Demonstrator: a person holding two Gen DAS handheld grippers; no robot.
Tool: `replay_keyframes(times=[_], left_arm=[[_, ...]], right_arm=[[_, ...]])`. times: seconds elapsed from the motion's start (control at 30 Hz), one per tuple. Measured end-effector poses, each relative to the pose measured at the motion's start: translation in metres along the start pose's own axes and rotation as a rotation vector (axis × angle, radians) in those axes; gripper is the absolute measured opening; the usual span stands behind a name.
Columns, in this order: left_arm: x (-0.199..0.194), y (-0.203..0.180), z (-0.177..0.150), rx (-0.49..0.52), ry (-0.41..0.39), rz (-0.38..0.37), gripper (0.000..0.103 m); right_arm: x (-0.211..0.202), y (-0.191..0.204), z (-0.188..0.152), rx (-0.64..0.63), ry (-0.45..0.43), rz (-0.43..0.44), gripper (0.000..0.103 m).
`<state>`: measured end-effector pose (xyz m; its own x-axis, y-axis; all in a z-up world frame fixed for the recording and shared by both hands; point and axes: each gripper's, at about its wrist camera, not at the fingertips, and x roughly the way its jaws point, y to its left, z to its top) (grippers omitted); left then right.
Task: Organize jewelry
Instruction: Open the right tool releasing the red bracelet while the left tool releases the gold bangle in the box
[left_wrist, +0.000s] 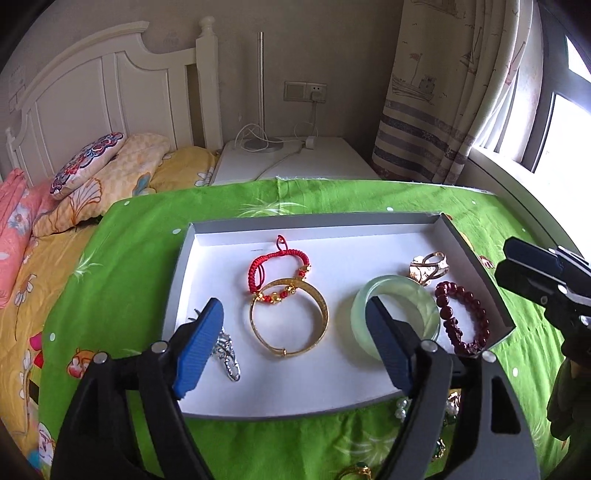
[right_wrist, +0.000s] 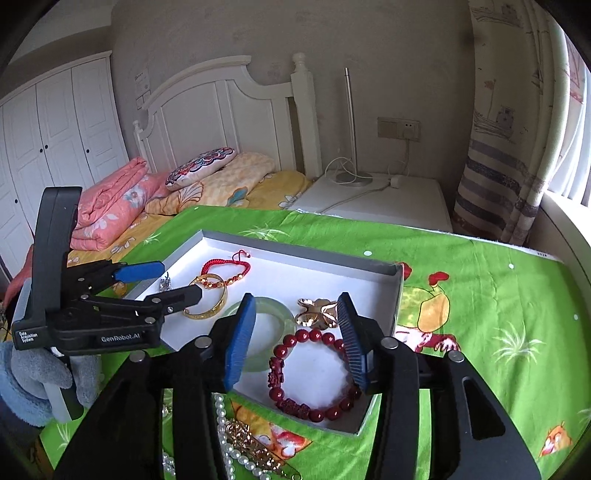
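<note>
**Left wrist view: both grippers released over the jewelry tray**

Left wrist view shows my left gripper (left_wrist: 291, 339) with its blue pads spread wide and nothing between them. It hovers over the near part of the shallow grey tray (left_wrist: 314, 221), which sits on a green patterned cloth (left_wrist: 129, 258).

Tray contents, left to right in this view:
- Silver piece (left_wrist: 227, 352), partly hidden behind my left pad; its type cannot be determined with confidence.
- Gold bangle (left_wrist: 290, 317), lying flat near the centre.
- Red cord bracelet (left_wrist: 277, 271), behind the gold bangle and overlapping its far rim.
- Pale green jade bangle (left_wrist: 397, 314), partly hidden behind my right pad.
- Gold ring-shaped ornament (left_wrist: 428, 267), behind the jade bangle.
- Dark red bead bracelet (left_wrist: 461, 317), just beside the jade bangle, near the tray's right wall.

My right gripper (right_wrist: 295, 343) is parted, pads clear of any item. In the right wrist view the dark red bead bracelet (right_wrist: 314, 373) lies flat on the tray floor below and between the pads, not gripped.

Outside the tray, on the cloth at its near edge, lie a white pearl strand (right_wrist: 225, 435) and a gold chain piece (right_wrist: 251, 446).
</note>
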<state>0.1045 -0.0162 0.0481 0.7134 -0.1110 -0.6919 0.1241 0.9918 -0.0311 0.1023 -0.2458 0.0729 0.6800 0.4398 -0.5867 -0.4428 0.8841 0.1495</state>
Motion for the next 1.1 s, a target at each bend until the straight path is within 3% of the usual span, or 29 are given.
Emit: replay_keyframes(times=[0.33,0.8,1.1], left_arm=[[-0.061,0.010,-0.050,-0.045,-0.014,0.021,0.099],[-0.116,0.029,-0.147,-0.113,0.006,0.026,0.100],[-0.120,0.045,-0.153,-0.183,-0.021,-0.128,0.100]], right_arm=[[-0.051,-0.005,-0.042,0.039,-0.026,0.051,0.060],[-0.076,0.006,-0.103,0.024,0.087,0.065,0.065],[-0.068,0.030,-0.114,-0.047,0.179,0.058,0.068]])
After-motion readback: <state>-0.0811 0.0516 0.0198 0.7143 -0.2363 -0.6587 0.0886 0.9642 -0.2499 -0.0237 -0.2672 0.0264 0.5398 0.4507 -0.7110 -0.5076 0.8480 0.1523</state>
